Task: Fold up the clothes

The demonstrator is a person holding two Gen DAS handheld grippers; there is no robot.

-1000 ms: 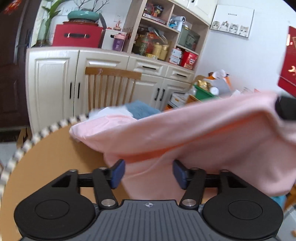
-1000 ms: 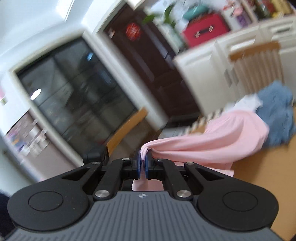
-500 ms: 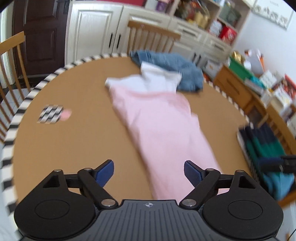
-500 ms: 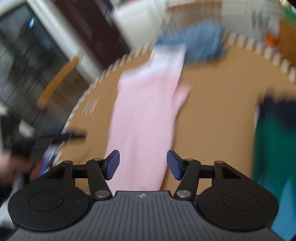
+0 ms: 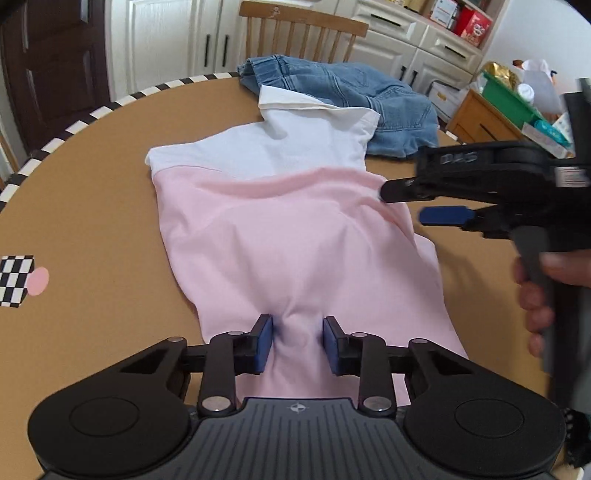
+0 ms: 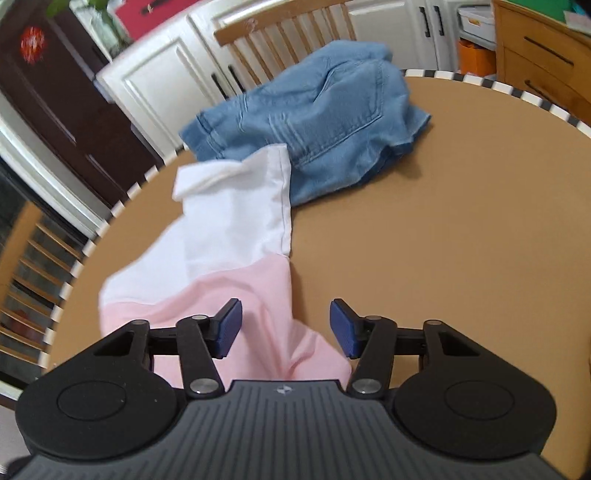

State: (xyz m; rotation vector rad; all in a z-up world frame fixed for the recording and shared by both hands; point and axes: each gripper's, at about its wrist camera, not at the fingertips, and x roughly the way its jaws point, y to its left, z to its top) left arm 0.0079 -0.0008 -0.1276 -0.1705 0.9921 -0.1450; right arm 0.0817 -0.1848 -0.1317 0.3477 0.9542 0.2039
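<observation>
Your round table has a tan top and a black-and-white striped rim. A checkered marker with a pink dot sits near your left edge. A wooden chair stands behind the table, with white cabinets and a dark door beyond it.

White cabinets line the wall behind a wooden chair (slatted back), beside a dark door.

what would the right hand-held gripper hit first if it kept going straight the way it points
Most likely the pink and white shirt: its pink edge already lies between the right hand-held gripper's open pads, with the table right beneath.
</observation>
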